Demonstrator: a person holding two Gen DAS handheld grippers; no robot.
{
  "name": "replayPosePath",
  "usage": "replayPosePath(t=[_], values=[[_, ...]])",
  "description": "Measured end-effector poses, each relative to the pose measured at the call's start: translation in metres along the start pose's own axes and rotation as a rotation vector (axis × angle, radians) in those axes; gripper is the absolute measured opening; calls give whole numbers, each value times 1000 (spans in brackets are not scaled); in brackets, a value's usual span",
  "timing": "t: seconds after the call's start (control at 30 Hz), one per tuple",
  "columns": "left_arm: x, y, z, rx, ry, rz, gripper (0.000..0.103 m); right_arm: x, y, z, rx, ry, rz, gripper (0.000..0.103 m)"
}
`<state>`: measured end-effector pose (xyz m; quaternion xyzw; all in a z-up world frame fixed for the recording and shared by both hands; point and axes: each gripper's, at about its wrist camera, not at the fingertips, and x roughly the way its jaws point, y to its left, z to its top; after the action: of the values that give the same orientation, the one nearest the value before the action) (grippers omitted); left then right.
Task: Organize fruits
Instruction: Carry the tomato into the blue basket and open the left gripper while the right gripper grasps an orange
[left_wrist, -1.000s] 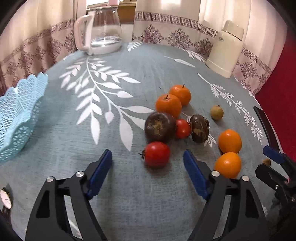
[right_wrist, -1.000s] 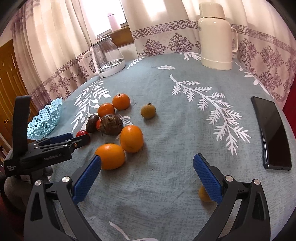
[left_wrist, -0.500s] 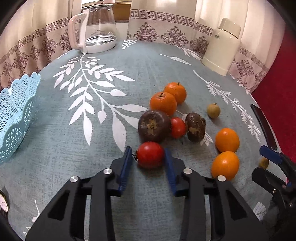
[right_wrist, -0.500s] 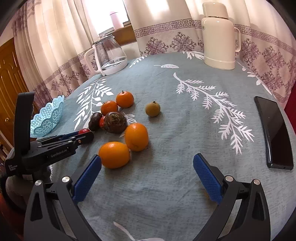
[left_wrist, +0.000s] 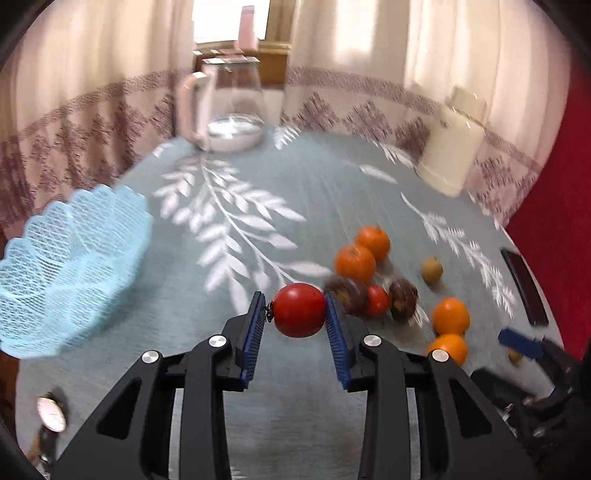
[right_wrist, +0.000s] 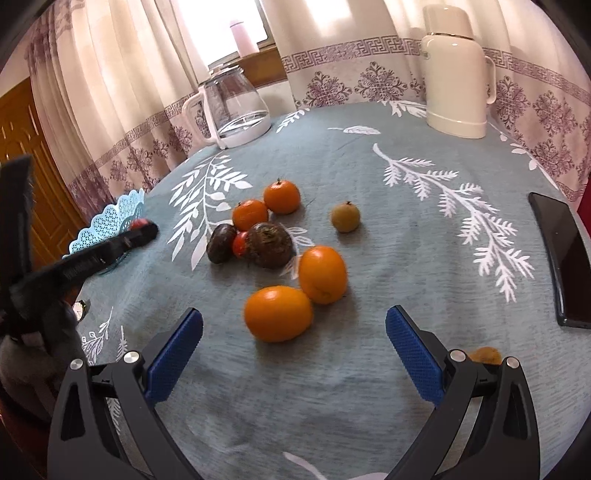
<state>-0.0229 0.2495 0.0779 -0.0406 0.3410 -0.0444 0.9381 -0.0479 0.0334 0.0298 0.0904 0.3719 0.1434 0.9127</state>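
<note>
Tomato (left_wrist: 299, 310) gripped between left gripper's (left_wrist: 297, 325) fingers (left_wrist: 255, 332).

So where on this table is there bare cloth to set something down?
Bare cloth lies between the blue basket and the fruit cluster, and between the cluster and the phone. Near the two oranges it is crowded.

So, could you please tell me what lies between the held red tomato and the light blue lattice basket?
Only bare grey-blue leaf-print tablecloth separates the red tomato from the light blue lattice basket, seen in the left wrist view.
</note>
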Motion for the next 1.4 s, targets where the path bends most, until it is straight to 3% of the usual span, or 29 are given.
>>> replayPosePath(t=[0.13,0.3,0.63,0.73,0.87,1.03,1.4], values=[[-11,15,9,-31,-31,24,34,7,11,0,-14,19,-8,97],[-21,28,13,-58,-52,38,34,24,18,1,-17,82,-41,77],[-32,35,18,-79,-78,39,34,41,15,5,4,121,-103,55],[-35,39,20,-89,-87,44,34,41,16,5,2,118,-87,46],[-39,48,21,-107,-100,63,34,37,20,3,-12,106,-99,46],[-45,67,26,-129,-131,138,34,28,23,3,3,85,-65,46],[-59,133,34,-256,-164,271,34,10,52,12,-29,25,-9,46]])
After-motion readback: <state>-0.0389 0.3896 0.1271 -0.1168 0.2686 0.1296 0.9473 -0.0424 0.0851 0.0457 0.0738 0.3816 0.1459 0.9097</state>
